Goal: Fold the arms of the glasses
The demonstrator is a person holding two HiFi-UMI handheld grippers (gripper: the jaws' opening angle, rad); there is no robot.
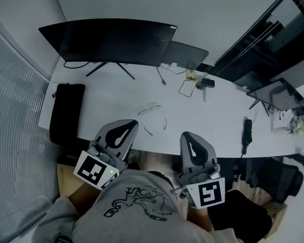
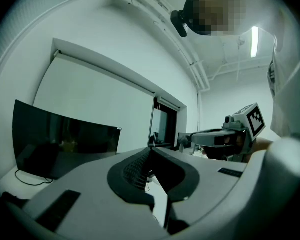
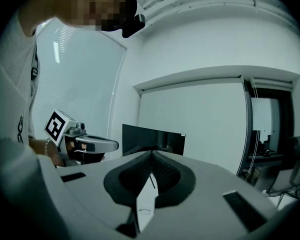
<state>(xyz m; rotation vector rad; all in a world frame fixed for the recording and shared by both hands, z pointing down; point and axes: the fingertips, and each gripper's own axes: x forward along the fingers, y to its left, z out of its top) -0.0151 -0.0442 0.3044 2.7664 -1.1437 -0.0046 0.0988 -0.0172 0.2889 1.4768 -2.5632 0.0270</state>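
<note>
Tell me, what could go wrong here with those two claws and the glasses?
1. The left gripper and right gripper are both shut and empty. They must open before they can take the glasses; otherwise they may just shove them across the table.
2. The glasses look like thin wire, with their arms splayed toward the grippers. The bulky jaws might bend an arm or pinch a lens.
</note>
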